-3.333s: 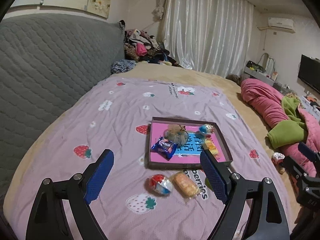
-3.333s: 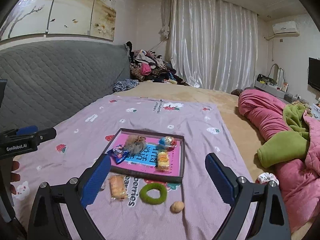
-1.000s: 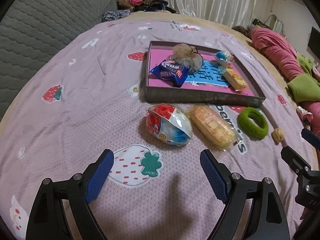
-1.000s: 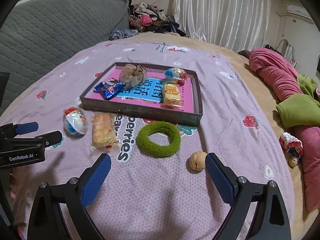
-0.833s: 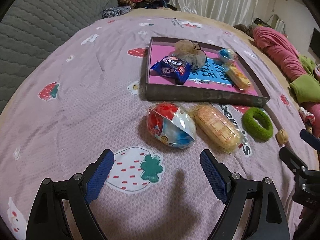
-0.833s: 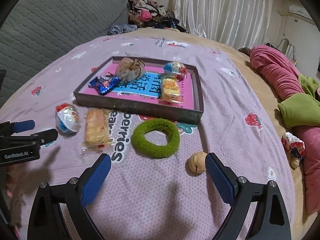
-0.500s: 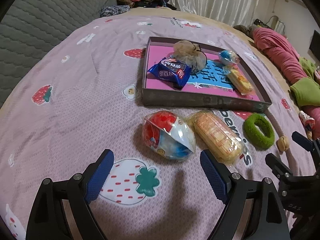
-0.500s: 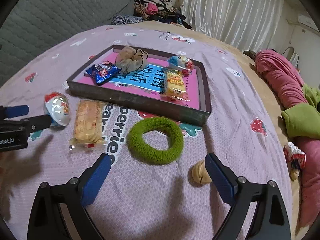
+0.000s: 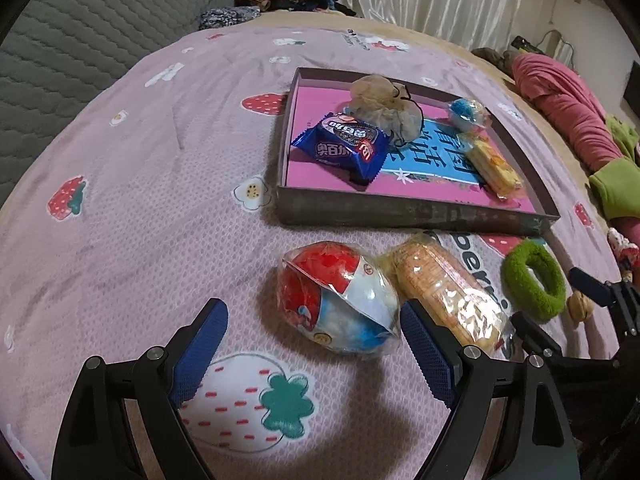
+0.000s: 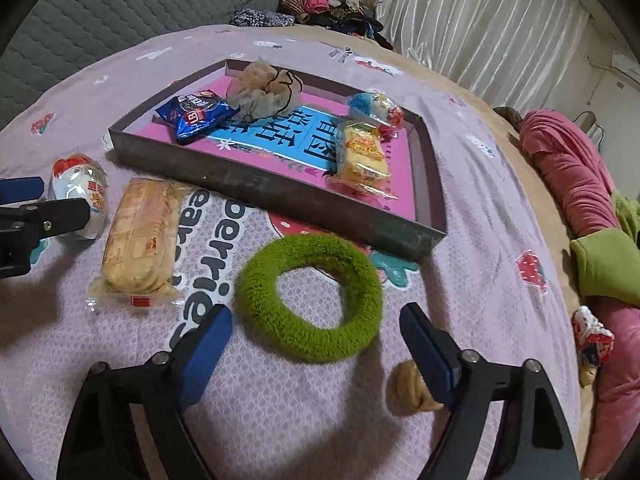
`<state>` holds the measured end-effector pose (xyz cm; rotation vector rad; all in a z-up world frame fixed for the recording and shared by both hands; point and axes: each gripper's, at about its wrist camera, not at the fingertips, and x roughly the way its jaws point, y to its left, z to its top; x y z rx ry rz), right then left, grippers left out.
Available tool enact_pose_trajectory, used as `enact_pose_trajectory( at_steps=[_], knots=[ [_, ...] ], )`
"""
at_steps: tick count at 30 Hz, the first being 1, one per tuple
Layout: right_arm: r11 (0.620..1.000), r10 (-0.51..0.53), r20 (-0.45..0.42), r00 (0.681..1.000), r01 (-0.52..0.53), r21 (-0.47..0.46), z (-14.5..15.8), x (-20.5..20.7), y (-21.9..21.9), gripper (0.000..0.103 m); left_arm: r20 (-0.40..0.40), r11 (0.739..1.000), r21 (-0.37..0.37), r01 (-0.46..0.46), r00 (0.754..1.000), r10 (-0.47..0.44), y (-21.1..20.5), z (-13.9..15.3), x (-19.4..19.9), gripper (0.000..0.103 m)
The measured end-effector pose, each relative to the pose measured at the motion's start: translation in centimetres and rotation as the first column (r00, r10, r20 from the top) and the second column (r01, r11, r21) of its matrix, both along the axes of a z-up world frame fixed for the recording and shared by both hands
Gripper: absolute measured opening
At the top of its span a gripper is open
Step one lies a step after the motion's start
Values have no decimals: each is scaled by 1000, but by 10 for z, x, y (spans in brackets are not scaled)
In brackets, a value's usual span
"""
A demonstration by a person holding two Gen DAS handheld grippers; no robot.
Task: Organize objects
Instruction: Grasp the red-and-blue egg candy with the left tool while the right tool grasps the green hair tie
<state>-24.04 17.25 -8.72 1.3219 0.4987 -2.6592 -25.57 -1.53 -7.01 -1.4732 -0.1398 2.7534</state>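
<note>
A shallow tray (image 9: 400,210) (image 10: 248,184) with a pink floor lies on the bedspread and holds a blue snack packet (image 9: 344,146), a beige scrunchie (image 9: 384,104), a blue sweet (image 9: 466,112) and a yellow wafer pack (image 10: 362,156). In front of it lie a red-white-blue wrapped egg (image 9: 340,308) (image 10: 80,192), a cracker pack (image 9: 448,292) (image 10: 140,236), a green hair ring (image 10: 308,296) (image 9: 532,280) and a walnut (image 10: 406,390). My left gripper (image 9: 316,352) stands open, its jaws either side of the egg's near end. My right gripper (image 10: 316,352) is closing, pads apart, around the ring's near edge.
A grey quilted headboard (image 9: 72,40) rises at the left. Rolled pink and green bedding (image 10: 580,200) lies at the right edge of the bed, with a small patterned pouch (image 10: 592,340) beside it. Clothes are heaped at the far end by the curtain.
Both grippers have come down and forward: the left onto the egg, the right over the green ring. The right gripper's jaws have narrowed a little.
</note>
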Motion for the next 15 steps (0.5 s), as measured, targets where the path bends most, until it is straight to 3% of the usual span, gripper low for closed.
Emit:
enact_pose_trajectory(
  at_steps=[9, 15],
  knots=[
    [998, 4, 29, 1000, -2, -67, -6, -15, 4, 72, 15, 1000, 31, 1, 1000, -1, -1, -11, -17, 89],
    [996, 15, 46, 999, -11, -94, -7, -23, 4, 59, 23, 999, 49, -3, 1000, 1, -3, -20, -25, 89]
  ],
)
